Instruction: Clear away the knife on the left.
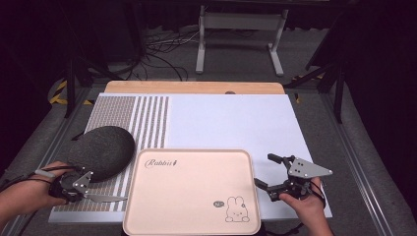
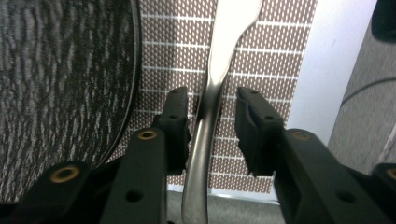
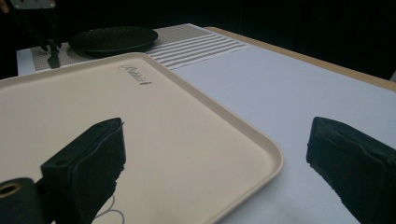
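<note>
At worktop left | left gripper [image 2: 212,122] set astride knife [image 2: 210,116] by plate [image 1: 102,150], one pad touching; right gripper [image 1: 269,174] held wide beside tray [image 1: 192,189]

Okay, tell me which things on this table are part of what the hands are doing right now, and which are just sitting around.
In use: left gripper, metal utensil between its jaws, not yet clamped.

Lying about: dark plate, beige tray, patterned mat, right gripper, open near the tray's corner.
</note>
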The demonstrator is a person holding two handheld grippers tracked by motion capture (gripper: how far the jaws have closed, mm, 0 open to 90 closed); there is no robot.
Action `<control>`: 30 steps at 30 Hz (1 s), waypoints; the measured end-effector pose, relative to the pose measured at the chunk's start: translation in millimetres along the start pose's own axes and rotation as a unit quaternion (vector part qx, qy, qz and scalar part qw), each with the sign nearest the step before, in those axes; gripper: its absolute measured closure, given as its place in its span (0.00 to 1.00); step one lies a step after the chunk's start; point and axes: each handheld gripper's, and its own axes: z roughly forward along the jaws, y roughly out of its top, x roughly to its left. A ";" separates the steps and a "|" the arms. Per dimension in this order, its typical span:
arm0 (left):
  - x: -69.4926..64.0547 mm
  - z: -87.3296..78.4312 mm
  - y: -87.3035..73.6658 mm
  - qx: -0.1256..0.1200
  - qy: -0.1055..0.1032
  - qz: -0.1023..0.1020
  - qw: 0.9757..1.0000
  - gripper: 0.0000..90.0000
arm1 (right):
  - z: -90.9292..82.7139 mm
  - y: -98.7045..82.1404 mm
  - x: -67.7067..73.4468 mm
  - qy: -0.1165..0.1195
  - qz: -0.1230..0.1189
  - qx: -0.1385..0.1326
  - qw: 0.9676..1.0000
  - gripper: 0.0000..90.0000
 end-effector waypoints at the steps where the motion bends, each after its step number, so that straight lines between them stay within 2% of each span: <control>1: 0.4 1.1 0.5 0.001 0.002 0.007 1.000 0.78 | 0.1 0.0 0.1 0.000 0.000 0.000 1.000 0.06; 3: 0.6 2.8 1.6 0.005 -0.005 0.008 1.000 0.79 | 0.3 0.0 0.5 0.001 0.000 0.000 1.000 0.06; 7: 0.8 5.9 3.4 0.014 -0.004 0.024 1.000 0.83 | 0.6 -0.1 0.9 0.002 -0.001 0.000 1.000 0.06; 8: 0.8 5.7 4.6 0.023 -0.002 0.030 0.999 0.84 | 0.7 -0.1 0.9 0.003 -0.001 0.000 1.000 0.06; 13: 0.4 6.9 4.9 0.019 -0.001 0.042 0.999 0.88 | 0.9 -0.2 1.4 0.005 -0.002 0.001 1.000 0.06; 21: -0.6 6.8 4.4 0.019 0.003 0.047 0.999 0.89 | 0.7 -0.2 1.9 0.007 -0.004 0.001 1.000 0.06; 25: -0.1 5.9 3.0 0.019 0.002 0.038 0.999 0.89 | 1.0 -0.4 1.8 0.010 -0.002 0.001 1.000 0.06; 26: 0.3 7.0 1.7 0.009 0.000 0.035 0.999 0.89 | 1.1 -0.4 1.7 0.010 -0.002 0.001 1.000 0.06; 30: 0.1 6.3 1.4 0.014 -0.002 0.031 0.999 0.89 | 1.3 -0.4 1.8 0.011 -0.002 0.001 1.000 0.06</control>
